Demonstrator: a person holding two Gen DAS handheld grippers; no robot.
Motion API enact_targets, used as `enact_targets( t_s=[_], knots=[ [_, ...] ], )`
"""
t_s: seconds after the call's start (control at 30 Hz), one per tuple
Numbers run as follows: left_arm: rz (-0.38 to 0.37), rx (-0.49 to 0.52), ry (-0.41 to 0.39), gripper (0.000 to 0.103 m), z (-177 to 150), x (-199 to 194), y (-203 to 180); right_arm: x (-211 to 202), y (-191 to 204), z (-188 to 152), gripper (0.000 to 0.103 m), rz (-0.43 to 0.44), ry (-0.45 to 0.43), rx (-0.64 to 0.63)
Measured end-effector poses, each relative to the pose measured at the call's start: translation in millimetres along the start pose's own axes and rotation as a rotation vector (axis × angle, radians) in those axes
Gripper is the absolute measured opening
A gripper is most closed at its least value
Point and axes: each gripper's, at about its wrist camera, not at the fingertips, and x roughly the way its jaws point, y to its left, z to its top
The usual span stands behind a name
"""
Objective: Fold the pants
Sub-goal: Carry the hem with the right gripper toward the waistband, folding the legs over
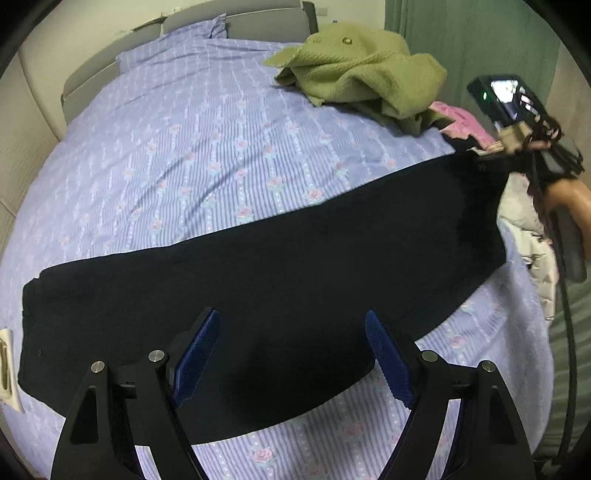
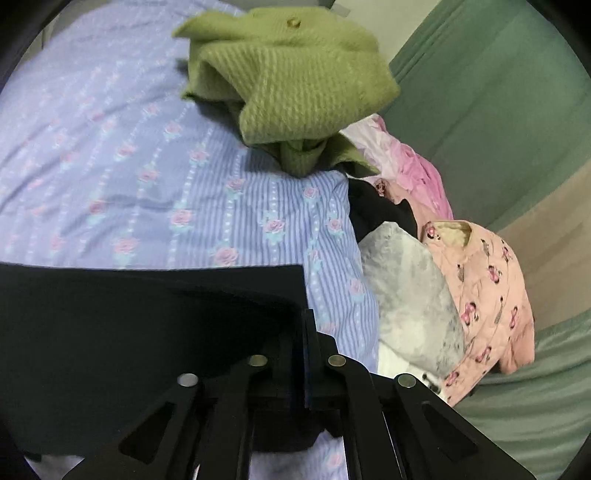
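Observation:
Dark navy pants lie stretched flat across the lilac flowered bedsheet, from the left edge to the far right. My left gripper is open, its blue pads hovering over the pants' near edge. My right gripper holds the pants' far right end at the bed's edge. In the right wrist view the right gripper is shut on the corner of the pants, with the cloth pinched between its fingers.
A crumpled green knit garment lies at the far right of the bed, also in the right wrist view. Pink and grey clothes are piled at the bed's right edge. A green curtain hangs behind. The grey headboard is at the back.

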Motion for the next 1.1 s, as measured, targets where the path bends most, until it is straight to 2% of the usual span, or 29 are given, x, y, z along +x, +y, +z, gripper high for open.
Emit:
enact_targets(
  t_s=[0.03, 0.1, 0.13, 0.2, 0.37, 0.53, 0.67, 0.8, 0.93, 1.1],
  knots=[
    [0.007, 0.001, 0.001, 0.081, 1.0, 1.8, -1.9, 3.4, -2.3, 2.8, 0.036, -0.005, 0.002, 0.008],
    [0.009, 0.004, -0.003, 0.081, 4.3, 3.1, -4.9, -4.4, -11.0, 4.8, 0.058, -0.034, -0.038, 0.024],
    [0.009, 0.008, -0.008, 0.081, 6.0, 2.5, -6.5, -14.2, -17.3, 3.2, 0.060, -0.030, -0.079, 0.033],
    [-0.002, 0.016, -0.030, 0.081, 9.5, -0.7, -11.1, -29.3, -31.3, -2.0, 0.060, -0.025, -0.118, 0.068],
    [-0.059, 0.019, -0.062, 0.081, 15.0, -0.6, -25.1, -61.6, -72.6, -56.5, 0.060, 0.159, -0.193, 0.204],
    [-0.097, 0.080, -0.060, 0.081, 13.6, 13.7, -47.0, -44.0, -78.6, -123.7, 0.060, 0.243, -0.149, 0.302],
    [-0.093, 0.143, -0.045, 0.081, 11.2, 24.9, -65.0, -15.3, -71.8, -160.3, 0.059, 0.326, -0.085, 0.389],
    [-0.086, 0.170, -0.036, 0.081, 6.7, 28.7, -74.6, 10.4, -68.5, -178.3, 0.050, 0.396, -0.052, 0.490],
    [-0.091, 0.166, -0.026, 0.081, 5.8, 32.1, -80.8, 29.0, -71.0, -180.5, 0.050, 0.458, -0.045, 0.580],
    [-0.089, 0.176, -0.031, 0.081, 12.7, 34.6, -92.4, 48.0, -73.6, -178.0, 0.045, 0.476, -0.004, 0.643]
  ],
)
